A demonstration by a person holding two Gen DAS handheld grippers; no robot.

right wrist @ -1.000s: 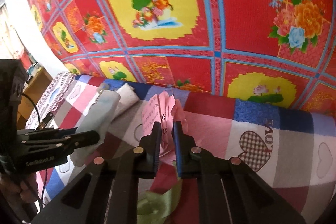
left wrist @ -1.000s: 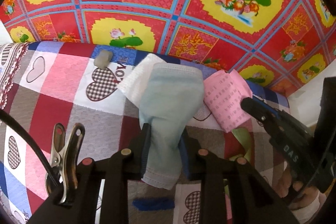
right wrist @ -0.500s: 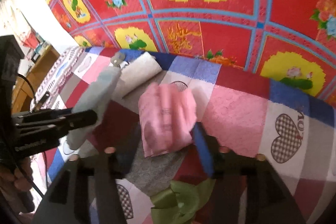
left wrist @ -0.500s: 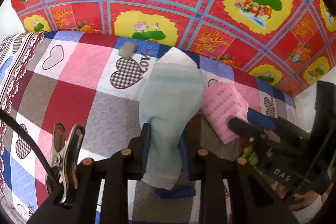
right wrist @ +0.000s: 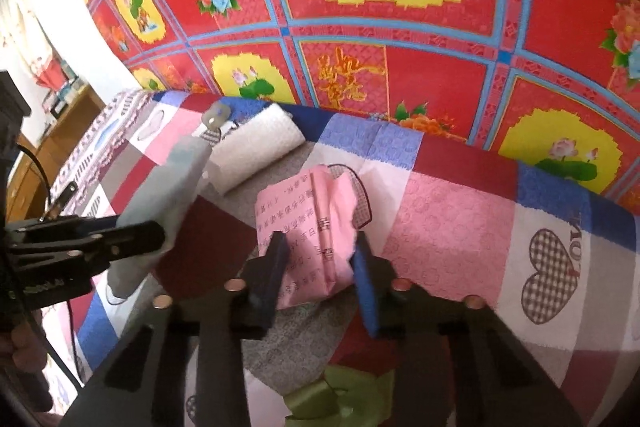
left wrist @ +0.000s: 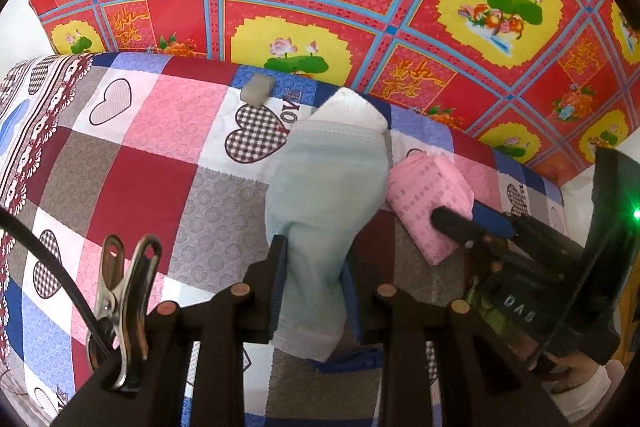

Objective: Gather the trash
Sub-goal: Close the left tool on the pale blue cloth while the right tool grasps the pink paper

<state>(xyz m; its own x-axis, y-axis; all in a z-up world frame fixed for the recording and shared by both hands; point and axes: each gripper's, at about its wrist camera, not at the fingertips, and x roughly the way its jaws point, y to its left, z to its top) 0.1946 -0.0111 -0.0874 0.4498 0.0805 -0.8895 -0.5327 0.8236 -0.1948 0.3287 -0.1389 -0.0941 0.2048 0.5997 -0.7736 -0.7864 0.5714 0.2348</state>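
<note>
**Left wrist view: two pieces of trash taken off the quilt at once**

Left wrist view and right wrist view both look down on the checked patchwork quilt with heart patches [left wrist: 168, 163], which covers the bed and serves as the landmark here. Behind the quilt hangs a red cloth with yellow floral medallions [left wrist: 360, 7].

On the quilt's middle, the left gripper [left wrist: 316, 279] is clamped on a pale blue pleated face mask [left wrist: 324, 195], pinched at its lower end so the rest fans out above the jaws, probably so it can be lifted clear in one piece. Just beside the mask, toward the quilt's right, the right gripper [right wrist: 320, 267] straddles a pink printed paper packet [right wrist: 312, 223]; its jaws are closing with the packet between them, and whether the pads press it yet is hard to say, since that view is blurred.

Under the mask's far end, at the quilt's back edge, lies a white textured paper napkin [right wrist: 256, 155]; the right wrist view shows its full rolled length, while the left view shows only a corner. Near it sits a small grey block [left wrist: 258, 89]. At the quilt's near edge the right view alone clearly shows a crumpled green ribbon [right wrist: 340, 391]; the left alone shows a metal spring clip [left wrist: 124, 291] on its gripper.
</note>
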